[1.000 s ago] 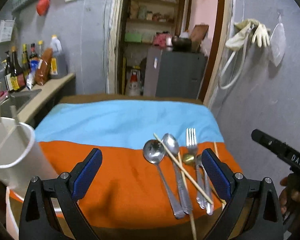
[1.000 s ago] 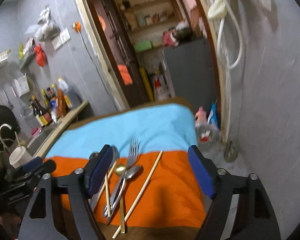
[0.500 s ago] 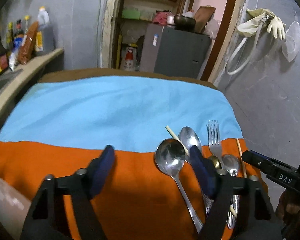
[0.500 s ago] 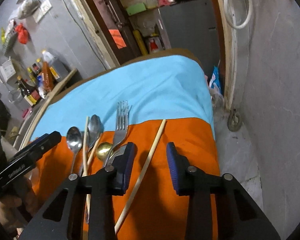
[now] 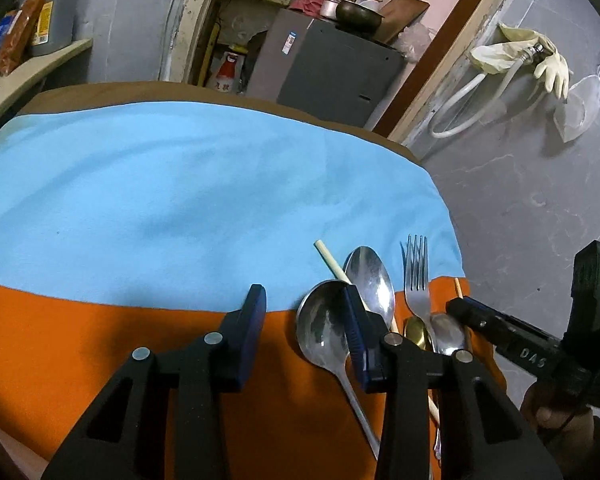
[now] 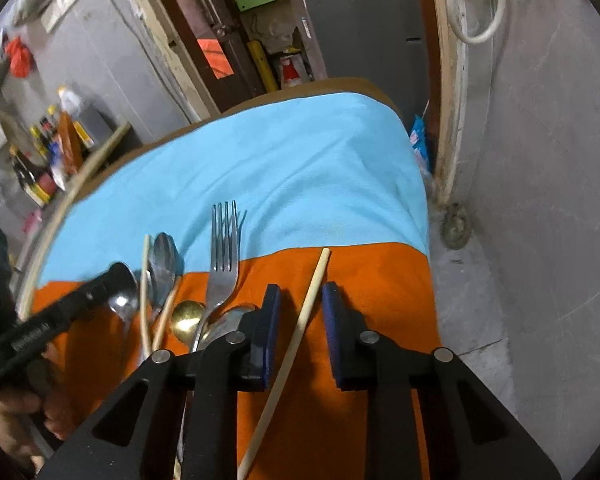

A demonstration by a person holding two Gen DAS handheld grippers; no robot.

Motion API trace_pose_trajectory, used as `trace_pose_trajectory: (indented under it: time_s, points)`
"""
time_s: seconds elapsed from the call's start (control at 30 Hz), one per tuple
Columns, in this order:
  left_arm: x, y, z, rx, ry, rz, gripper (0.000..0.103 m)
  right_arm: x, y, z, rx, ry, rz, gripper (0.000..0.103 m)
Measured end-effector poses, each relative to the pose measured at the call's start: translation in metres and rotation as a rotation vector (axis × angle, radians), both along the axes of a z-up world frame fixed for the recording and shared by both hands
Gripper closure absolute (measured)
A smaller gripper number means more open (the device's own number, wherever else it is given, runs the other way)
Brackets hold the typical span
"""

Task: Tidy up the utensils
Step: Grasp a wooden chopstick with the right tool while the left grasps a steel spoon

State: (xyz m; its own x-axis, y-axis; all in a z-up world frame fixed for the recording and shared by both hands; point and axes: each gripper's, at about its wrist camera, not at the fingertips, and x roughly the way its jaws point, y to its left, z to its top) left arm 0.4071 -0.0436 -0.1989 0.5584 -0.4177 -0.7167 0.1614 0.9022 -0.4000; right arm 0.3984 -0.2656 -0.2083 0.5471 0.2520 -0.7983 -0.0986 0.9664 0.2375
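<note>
Utensils lie on a blue and orange cloth [image 5: 180,208]. My left gripper [image 5: 304,320] hangs low over the orange band, its jaws closing. A large steel spoon [image 5: 320,328] has its bowl just inside the right finger, and the pads do not press on it. Beside it lie a second spoon [image 5: 370,276], a fork [image 5: 416,276], a gold spoon [image 5: 414,328] and a chopstick [image 5: 332,264]. My right gripper [image 6: 302,316] straddles a lone chopstick [image 6: 314,292]. Its jaws are closing, with a gap on both sides of the stick.
A counter with bottles [image 6: 56,148] runs along the left. A grey cabinet [image 5: 332,68] stands in the doorway behind the table. The cloth's right edge [image 6: 424,216] drops to a grey floor and wall. Rubber gloves [image 5: 548,64] hang on the right wall.
Both grippers came down and forward over the utensils, and both pairs of jaws narrowed a lot. The white cup at the left has left the left wrist view.
</note>
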Motion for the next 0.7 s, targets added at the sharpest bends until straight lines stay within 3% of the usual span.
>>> trace_pose_trajectory:
  time_s: [0.13, 0.23, 0.5, 0.7]
  points:
    - [-0.004, -0.003, 0.001, 0.013, 0.006, -0.026, 0.093, -0.002, -0.005, 0.000, 0.039, 0.009, -0.027, 0.095]
    - [-0.006, -0.006, 0.004, 0.026, -0.004, -0.028, 0.100, -0.004, -0.013, 0.001, 0.097, 0.017, -0.047, 0.097]
    - [-0.040, -0.009, 0.027, 0.078, -0.099, 0.020, 0.102, -0.037, -0.028, 0.027, 0.244, -0.079, -0.074, 0.100]
    - [-0.078, -0.016, 0.055, 0.148, -0.242, 0.090, 0.102, -0.080, -0.025, 0.055, 0.249, -0.227, -0.074, 0.100]
